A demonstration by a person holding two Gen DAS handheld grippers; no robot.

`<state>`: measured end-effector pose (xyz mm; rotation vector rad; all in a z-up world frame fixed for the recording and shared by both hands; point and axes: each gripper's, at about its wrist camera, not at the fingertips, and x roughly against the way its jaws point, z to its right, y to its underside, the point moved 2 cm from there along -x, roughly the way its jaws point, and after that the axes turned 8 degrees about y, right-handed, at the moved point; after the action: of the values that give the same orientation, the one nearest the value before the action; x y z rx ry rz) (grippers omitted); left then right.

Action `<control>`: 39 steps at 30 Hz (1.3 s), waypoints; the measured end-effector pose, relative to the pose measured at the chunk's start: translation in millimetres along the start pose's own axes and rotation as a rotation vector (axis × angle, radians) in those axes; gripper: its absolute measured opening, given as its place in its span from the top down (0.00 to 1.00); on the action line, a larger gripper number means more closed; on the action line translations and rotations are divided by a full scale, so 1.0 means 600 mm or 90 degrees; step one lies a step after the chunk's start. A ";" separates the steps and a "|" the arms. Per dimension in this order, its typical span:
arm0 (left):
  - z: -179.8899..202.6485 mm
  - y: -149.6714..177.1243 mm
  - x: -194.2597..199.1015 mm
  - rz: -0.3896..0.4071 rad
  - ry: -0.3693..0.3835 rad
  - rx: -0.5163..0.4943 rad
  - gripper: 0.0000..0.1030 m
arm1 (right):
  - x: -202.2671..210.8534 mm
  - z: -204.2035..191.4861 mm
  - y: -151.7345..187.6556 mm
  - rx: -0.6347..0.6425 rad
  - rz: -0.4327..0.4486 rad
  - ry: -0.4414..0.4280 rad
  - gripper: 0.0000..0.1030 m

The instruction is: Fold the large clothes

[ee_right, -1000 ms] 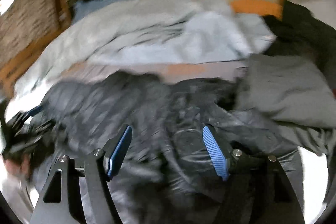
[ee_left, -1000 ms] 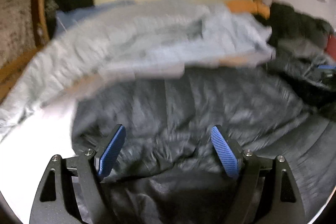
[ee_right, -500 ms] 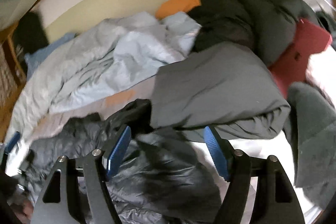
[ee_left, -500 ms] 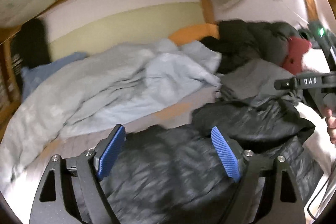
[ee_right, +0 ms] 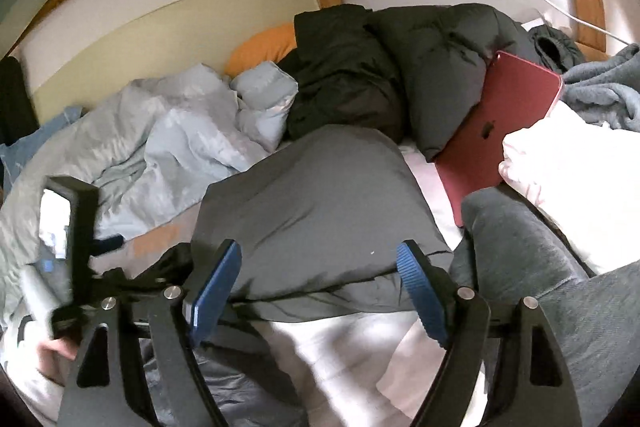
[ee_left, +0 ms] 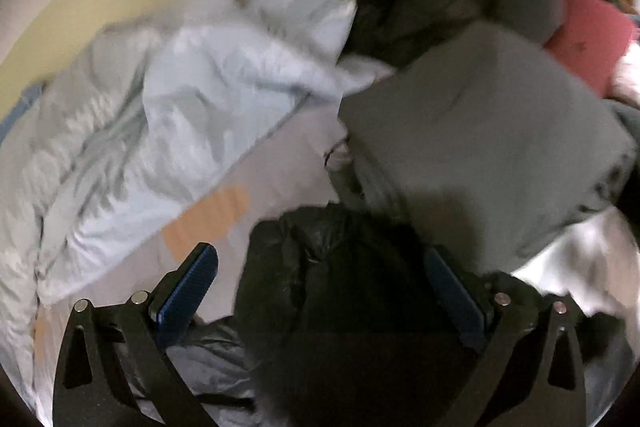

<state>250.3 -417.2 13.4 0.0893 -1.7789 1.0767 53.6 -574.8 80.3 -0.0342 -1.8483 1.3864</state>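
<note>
A black shiny puffer jacket (ee_left: 328,287) lies bunched on the bed sheet, and its grey lining (ee_right: 240,387) shows low in the right wrist view. My left gripper (ee_left: 320,253) hovers over this bunch with its jaws opening. The jacket sits between the pads, but the left pad (ee_left: 192,291) stands apart from it. My right gripper (ee_right: 320,247) is also opening, with nothing pressed between its pads. It points at a folded dark grey cloth (ee_right: 320,203) just beyond the jacket, which also fills the right of the left wrist view (ee_left: 480,147). The left gripper's body (ee_right: 80,247) and a hand (ee_right: 52,351) appear at the left edge.
A crumpled light blue duvet (ee_right: 180,139) covers the left of the bed, with an orange pillow (ee_right: 260,47) behind it. Black puffer coats (ee_right: 380,75), a red laptop (ee_right: 504,123), a white cloth (ee_right: 568,163) and a grey knit blanket (ee_right: 600,87) crowd the right. A person's grey-trousered leg (ee_right: 540,267) lies at lower right.
Both views have swung right, from the spread jacket and duvet toward the grey cloth, coats and laptop. Both pairs of jaws stand wider. The jacket now shows bunched under the left gripper.
</note>
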 end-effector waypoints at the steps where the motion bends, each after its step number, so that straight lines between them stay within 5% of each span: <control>1: -0.001 0.003 -0.015 -0.017 -0.009 0.015 0.00 | 0.001 0.003 -0.003 -0.001 0.003 -0.002 0.20; 4: 0.010 0.007 -0.019 -0.014 -0.101 0.047 0.05 | 0.006 0.005 -0.003 -0.001 0.007 -0.011 0.20; 7: 0.028 0.000 -0.001 0.035 -0.095 0.028 0.05 | 0.008 0.007 0.000 -0.001 0.004 -0.016 0.20; 11: 0.024 -0.008 -0.023 -0.005 -0.108 0.009 0.05 | 0.005 0.017 -0.002 -0.030 -0.007 -0.011 0.20; 14: 0.000 -0.004 -0.039 -0.051 -0.079 0.069 0.07 | 0.008 0.022 -0.001 -0.043 -0.010 -0.031 0.20; 18: -0.033 0.009 -0.002 -0.021 -0.021 0.153 0.10 | 0.007 0.031 0.002 -0.037 -0.010 -0.010 0.20; 28: -0.046 -0.023 0.095 0.051 0.037 0.130 0.10 | -0.038 0.068 0.020 -0.133 -0.101 -0.016 0.20; 34: -0.004 -0.038 0.010 -0.060 0.045 0.042 0.10 | -0.067 0.052 0.036 -0.123 -0.136 0.007 0.20; 36: -0.012 -0.037 -0.025 -0.108 0.035 0.073 0.10 | -0.066 0.038 0.038 -0.108 -0.137 -0.002 0.20; 39: -0.061 -0.031 -0.075 -0.181 0.089 0.183 0.09 | -0.051 0.019 0.041 -0.070 -0.124 -0.008 0.20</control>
<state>307.3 -420.6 -6.9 0.4204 -1.4279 1.0950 56.8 -588.1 41.7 0.0967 -1.8831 1.1531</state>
